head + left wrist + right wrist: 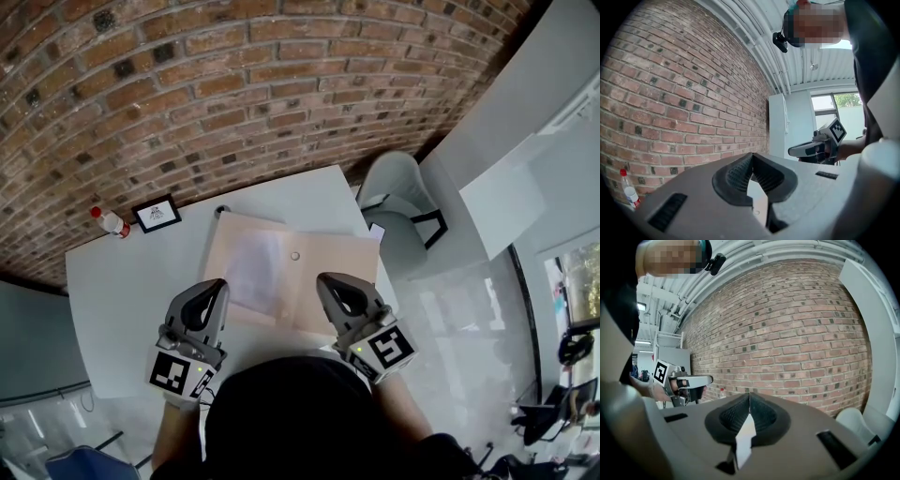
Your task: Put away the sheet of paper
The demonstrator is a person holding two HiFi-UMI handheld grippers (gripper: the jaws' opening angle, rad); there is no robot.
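A tan folder [333, 272] lies open on the white table [122, 291], with a pale sheet of paper [253, 267] resting on its left half. A small round clasp [294, 255] sits near the folder's middle. My left gripper [221, 285] hovers at the folder's near left corner, jaws together and nothing between them; its tips meet in the left gripper view [752, 155]. My right gripper [324, 279] is over the folder's near right part, also shut and empty, its tips closed in the right gripper view [749, 395]. Each gripper shows in the other's view: the right gripper [811, 149], the left gripper [689, 380].
A bottle with a red cap [110, 221] and a small framed card [157, 214] stand at the table's far left. A grey chair [398, 202] is at the far right corner. A brick wall [234, 84] runs behind the table.
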